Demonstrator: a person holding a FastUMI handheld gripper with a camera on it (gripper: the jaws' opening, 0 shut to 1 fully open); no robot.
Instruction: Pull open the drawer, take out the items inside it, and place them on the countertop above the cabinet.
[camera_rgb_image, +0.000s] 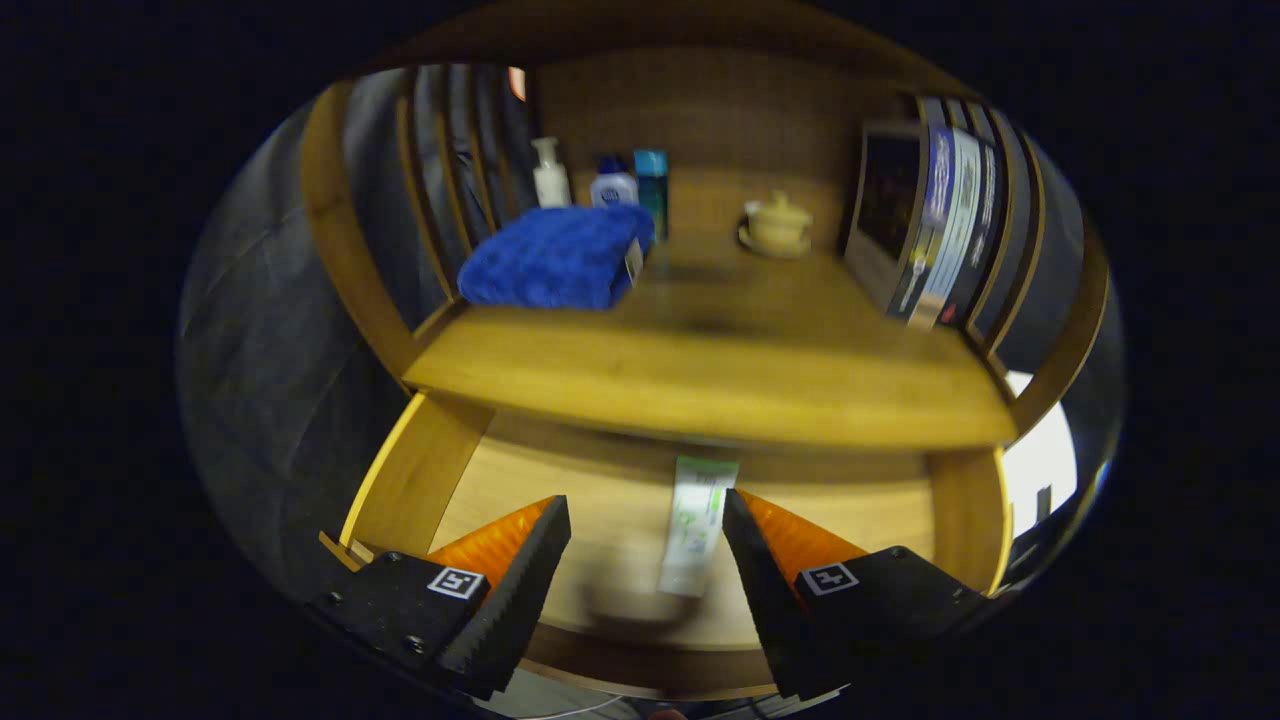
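The wooden drawer (410, 480) stands pulled out below the countertop (720, 375). On its floor lies a white and green tube (695, 525), lengthwise, between my fingers and nearer the right one. My gripper (645, 540) hovers over the drawer, open, with neither finger touching the tube. A blurred pale shape (630, 590) lies on the drawer floor just left of the tube's near end. The image is blurred by motion.
On the countertop a folded blue towel (555, 255) lies at the back left, with a pump bottle (550, 175) and two more bottles (630, 185) behind it. A small lidded cup on a saucer (777, 225) stands at the back. Books (940, 230) lean at the right.
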